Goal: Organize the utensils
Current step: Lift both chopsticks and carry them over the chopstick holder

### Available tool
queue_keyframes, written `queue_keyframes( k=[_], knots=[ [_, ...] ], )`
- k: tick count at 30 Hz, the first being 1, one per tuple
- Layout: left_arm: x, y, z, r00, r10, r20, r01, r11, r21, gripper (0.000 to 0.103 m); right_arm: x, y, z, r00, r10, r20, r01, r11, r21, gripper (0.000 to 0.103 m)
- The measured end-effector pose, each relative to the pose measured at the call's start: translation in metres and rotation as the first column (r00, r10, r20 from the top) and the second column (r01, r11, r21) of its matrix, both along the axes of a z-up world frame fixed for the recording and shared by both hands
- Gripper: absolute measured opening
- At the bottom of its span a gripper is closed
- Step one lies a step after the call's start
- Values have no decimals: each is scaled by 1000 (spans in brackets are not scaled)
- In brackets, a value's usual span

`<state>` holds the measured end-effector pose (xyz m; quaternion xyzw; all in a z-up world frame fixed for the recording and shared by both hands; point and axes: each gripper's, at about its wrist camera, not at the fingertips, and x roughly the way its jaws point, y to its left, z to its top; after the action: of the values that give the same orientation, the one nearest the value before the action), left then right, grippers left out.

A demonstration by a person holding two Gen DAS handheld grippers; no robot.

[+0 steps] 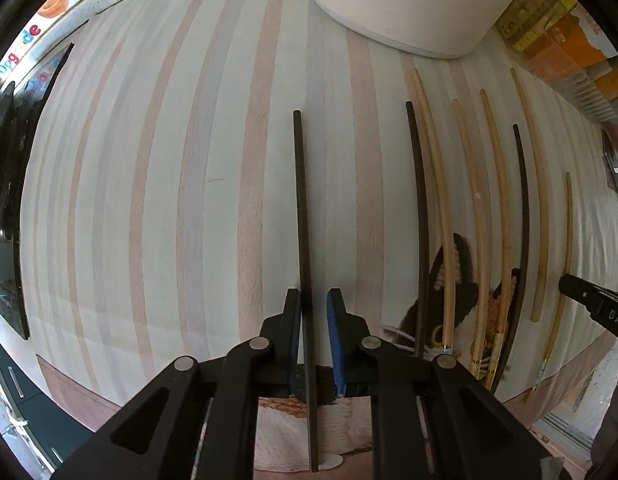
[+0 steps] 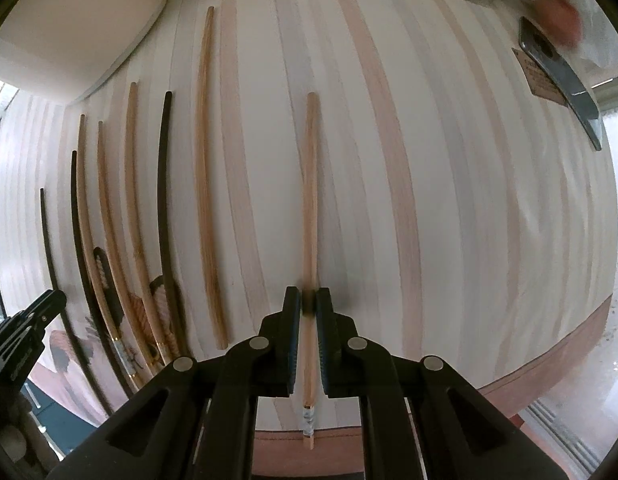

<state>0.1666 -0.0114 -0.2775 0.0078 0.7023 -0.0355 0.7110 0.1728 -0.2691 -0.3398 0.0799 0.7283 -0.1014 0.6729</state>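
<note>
A striped wooden surface is seen in both wrist views, with a row of chopsticks laid out lengthwise on it. In the left wrist view, a dark chopstick runs between the fingers of the left gripper; the fingers are spread a little, the left one touching the stick and the blue pad on the right standing just apart from it, so it cannot be told whether the stick is gripped or merely straddled. In the right wrist view, a light wooden chopstick is pinched between the nearly closed fingers of the right gripper, its decorated end pointing back toward the camera. Between the two grippers, a group of dark and light chopsticks lies roughly parallel, some of them resting across a patterned cloth or mat at the near edge. A pale rounded container stands at the far side of the surface. The task is judged to be partway along: several sticks are already aligned, but dark and light ones are still mixed, and the two handled sticks lie apart from the group.
</note>
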Motion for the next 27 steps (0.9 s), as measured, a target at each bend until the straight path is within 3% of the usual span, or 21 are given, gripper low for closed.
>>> queue_keyframes(
  k=[14, 15, 20, 27],
  knots=[
    [1, -2, 3, 999, -18, 27, 17, 1000, 24, 8, 9, 56, -11, 1000, -3, -2, 3, 1000, -24, 9],
    [1, -3, 3, 999, -16, 32, 15, 1000, 19, 3, 12, 56, -10, 1000, -5, -4, 5, 1000, -23, 9],
    [-3, -2, 8, 998, -10, 57, 8, 1000, 28, 3, 16, 42, -14, 1000, -4, 5, 4, 1000, -21, 8],
    [-10, 2, 40, 991, -7, 134, 5, 1000, 11, 3, 2, 37, 5, 994, -49, 102, 46, 999, 28, 8]
  ],
)
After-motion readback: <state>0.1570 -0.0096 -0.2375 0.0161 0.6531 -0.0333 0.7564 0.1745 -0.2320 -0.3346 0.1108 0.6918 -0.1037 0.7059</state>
